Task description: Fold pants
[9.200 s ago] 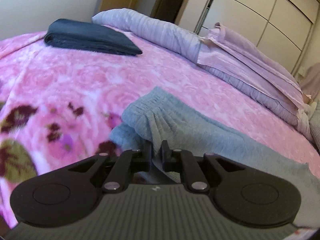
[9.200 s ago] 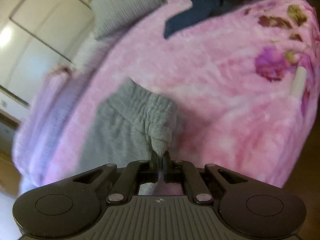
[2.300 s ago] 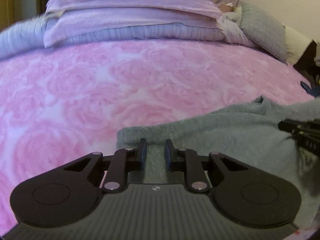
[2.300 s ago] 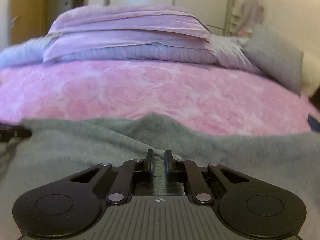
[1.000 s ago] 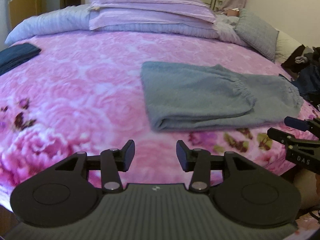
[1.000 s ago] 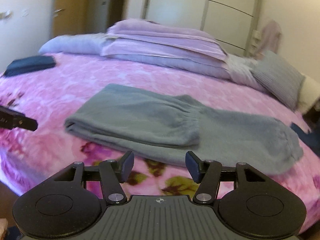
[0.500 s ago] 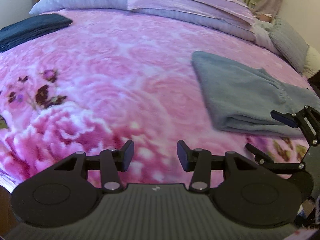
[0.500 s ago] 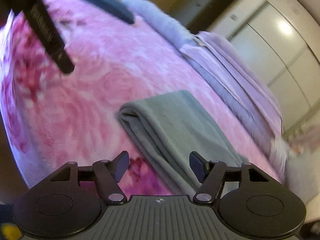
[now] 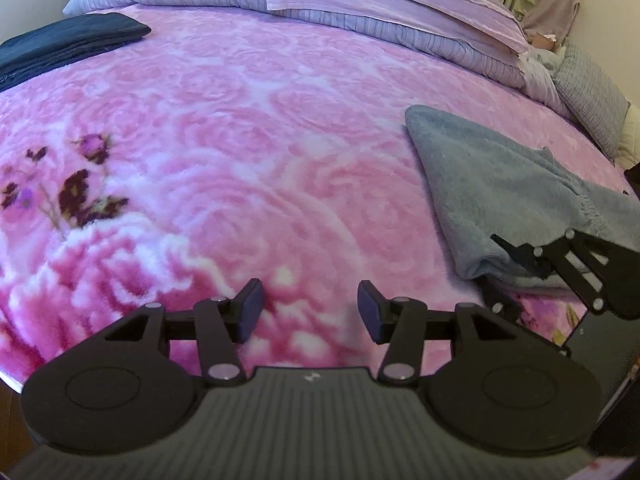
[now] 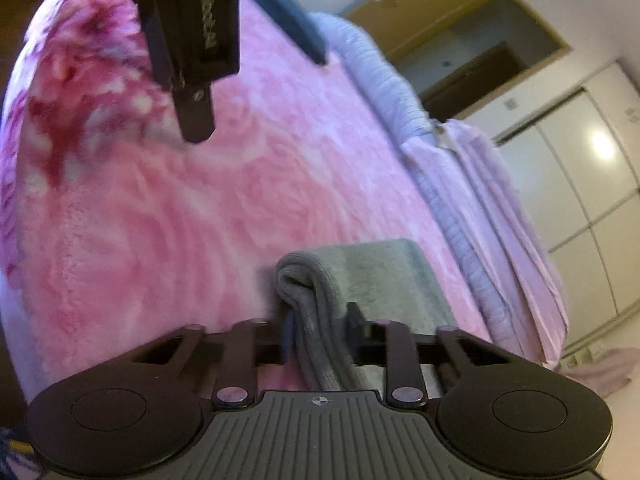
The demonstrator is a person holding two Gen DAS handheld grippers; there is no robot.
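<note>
The grey pants [image 9: 500, 184] lie folded at the right side of the pink flowered blanket [image 9: 248, 128]. In the right wrist view their thick folded end [image 10: 316, 280] runs between the jaws of my right gripper [image 10: 320, 332], which are closing with both pads against the cloth. The left wrist view shows that right gripper [image 9: 520, 256] at the near corner of the pants. My left gripper [image 9: 310, 310] hovers over bare blanket to the left of the pants, its jaws opening with nothing between them. Its black body [image 10: 192, 60] hangs at the top left of the right wrist view.
A folded dark blue garment [image 9: 68, 46] lies at the far left of the bed. Stacked lilac bedding [image 9: 380, 4] and a grey pillow [image 9: 588, 92] line the far side. White wardrobe doors [image 10: 580, 160] stand beyond. The bed's near edge is just below both grippers.
My right gripper has rolled, dropped to the pants' folded end, and narrowed its jaws from wide open onto the cloth. My left gripper has drifted left and lower, away from the pants.
</note>
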